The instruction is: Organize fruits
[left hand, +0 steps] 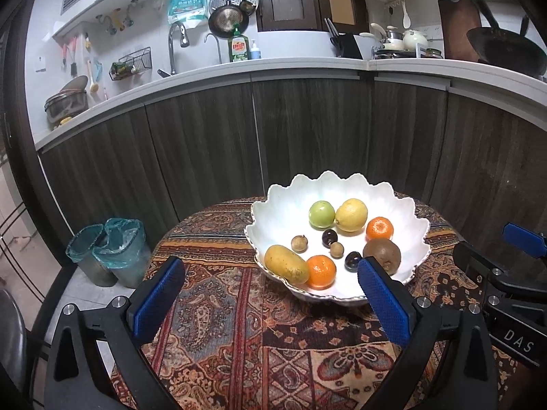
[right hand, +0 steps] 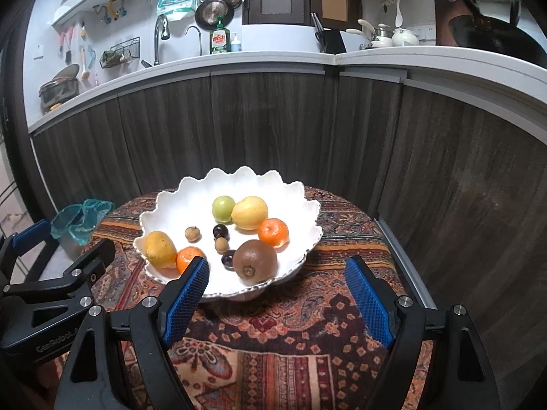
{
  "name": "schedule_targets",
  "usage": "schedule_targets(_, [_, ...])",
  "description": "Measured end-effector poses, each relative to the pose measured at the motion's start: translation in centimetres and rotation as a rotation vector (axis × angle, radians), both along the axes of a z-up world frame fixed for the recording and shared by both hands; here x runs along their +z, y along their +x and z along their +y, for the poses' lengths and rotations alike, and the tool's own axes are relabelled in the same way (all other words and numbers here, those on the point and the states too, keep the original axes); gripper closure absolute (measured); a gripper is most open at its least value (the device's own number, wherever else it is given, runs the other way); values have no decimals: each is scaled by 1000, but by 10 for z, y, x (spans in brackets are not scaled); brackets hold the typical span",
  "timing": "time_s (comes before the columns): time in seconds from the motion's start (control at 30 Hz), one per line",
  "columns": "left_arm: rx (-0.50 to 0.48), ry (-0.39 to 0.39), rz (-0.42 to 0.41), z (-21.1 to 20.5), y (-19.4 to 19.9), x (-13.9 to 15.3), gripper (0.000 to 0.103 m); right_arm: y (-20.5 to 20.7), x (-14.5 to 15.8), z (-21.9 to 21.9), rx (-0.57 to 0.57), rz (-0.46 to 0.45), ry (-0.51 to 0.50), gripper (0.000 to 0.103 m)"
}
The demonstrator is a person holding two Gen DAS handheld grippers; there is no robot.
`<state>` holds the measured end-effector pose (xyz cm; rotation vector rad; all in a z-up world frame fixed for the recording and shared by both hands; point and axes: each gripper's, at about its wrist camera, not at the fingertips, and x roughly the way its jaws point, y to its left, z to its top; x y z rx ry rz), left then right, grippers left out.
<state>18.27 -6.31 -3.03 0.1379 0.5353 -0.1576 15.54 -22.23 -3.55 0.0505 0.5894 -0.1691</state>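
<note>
A white scalloped bowl [left hand: 345,184] [right hand: 171,201] stands on the patterned table. It holds a green apple [left hand: 321,214], a lemon [left hand: 351,215], two oranges [left hand: 379,228] [left hand: 320,271], a kiwi [left hand: 382,254] [right hand: 255,261], a yellow mango [left hand: 286,263] [right hand: 160,249], and several small brown and dark fruits. My left gripper [left hand: 270,273] is open and empty, just in front of the bowl's near left rim. My right gripper [right hand: 277,271] is open and empty, in front of the bowl's near right rim. Each gripper shows at the edge of the other's view.
The round table [left hand: 222,324] carries a red paisley cloth. Two bins with teal bags [left hand: 109,253] stand on the floor to the left. Dark wooden cabinets [left hand: 307,130] under a white kitchen counter stand close behind the table.
</note>
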Motion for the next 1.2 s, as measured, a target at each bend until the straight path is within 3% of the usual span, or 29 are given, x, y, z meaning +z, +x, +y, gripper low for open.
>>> schedule_targets(1.2, [75, -23, -89, 21, -74, 33, 0, -76, 33, 13, -29, -105, -20, 20])
